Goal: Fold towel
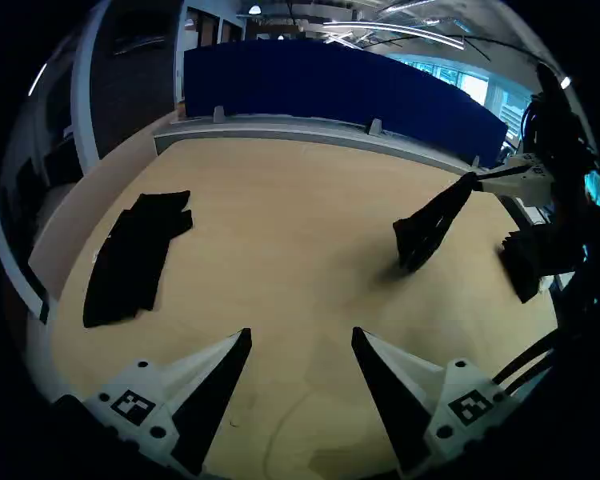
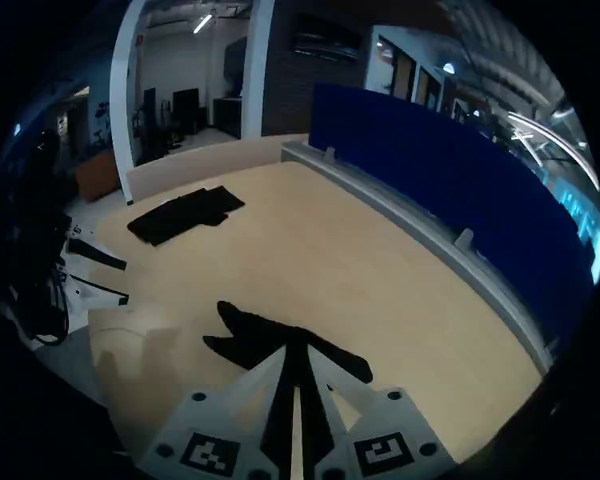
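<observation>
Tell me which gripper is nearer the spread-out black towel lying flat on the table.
Left. The left gripper hovers open near the flat towel; the right gripper, shut on a lifted towel, is across the table.

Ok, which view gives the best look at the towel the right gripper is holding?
The left gripper view: the held towel hangs from the right gripper, its whole outline clear against the table. In the right gripper view the towel spreads beyond the shut fingers, which cover its middle.
</observation>
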The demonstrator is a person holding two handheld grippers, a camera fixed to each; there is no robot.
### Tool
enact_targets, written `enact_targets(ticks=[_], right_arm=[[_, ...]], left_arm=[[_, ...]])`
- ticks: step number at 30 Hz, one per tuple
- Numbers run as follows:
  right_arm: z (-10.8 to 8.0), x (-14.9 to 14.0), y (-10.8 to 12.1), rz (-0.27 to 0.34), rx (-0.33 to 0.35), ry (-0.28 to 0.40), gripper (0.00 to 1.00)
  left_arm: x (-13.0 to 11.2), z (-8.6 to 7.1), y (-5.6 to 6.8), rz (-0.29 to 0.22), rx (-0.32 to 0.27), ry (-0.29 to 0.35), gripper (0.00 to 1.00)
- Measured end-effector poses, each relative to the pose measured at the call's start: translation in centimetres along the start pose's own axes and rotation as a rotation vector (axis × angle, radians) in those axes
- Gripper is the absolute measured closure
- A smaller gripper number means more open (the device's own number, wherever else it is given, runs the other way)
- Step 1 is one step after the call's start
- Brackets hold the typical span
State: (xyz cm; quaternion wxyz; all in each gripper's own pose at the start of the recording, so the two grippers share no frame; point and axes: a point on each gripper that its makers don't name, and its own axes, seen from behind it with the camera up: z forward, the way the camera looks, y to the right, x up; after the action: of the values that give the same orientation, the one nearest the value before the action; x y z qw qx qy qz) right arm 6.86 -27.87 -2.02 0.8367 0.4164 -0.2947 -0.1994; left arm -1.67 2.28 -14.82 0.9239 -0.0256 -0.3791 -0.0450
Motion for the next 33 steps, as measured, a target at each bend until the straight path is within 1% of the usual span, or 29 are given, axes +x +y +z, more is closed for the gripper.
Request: enact_targets(ticks=[6,12,15,21,28,33], right_arm=[[-1.5,0.0,1.7,0.004,-0.027,0.006,0.97],[-3.7,-0.7,4.5,0.028,-0.06,0.006,0.97],[-4.9,-1.2,6.2,0.04,-0.081,0.008,0.97],[-7.5,-2.6,10.3,0.077,-0.134,0.004,0.97],[-10.9,-5.3,15.2,0.094,-0.201,-0.027,0.97],[-12.9,-7.0,18.2,0.107,-0.237,-0.047,0.97]], left_arm=[[0.5,-0.3,0.5,0.006,-0.006,0.004,0.07],[1.0,-0.4,1.0,0.008,-0.013,0.007,0.07],[1.1,-0.1,1.3,0.01,-0.016,0.005,0.07],[1.4,0.3,2.0,0.02,-0.022,0.002,0.07],[1.9,0.5,2.7,0.026,-0.024,0.001,0.07],[2.2,0.8,3.2,0.028,-0.026,0.0,0.07]])
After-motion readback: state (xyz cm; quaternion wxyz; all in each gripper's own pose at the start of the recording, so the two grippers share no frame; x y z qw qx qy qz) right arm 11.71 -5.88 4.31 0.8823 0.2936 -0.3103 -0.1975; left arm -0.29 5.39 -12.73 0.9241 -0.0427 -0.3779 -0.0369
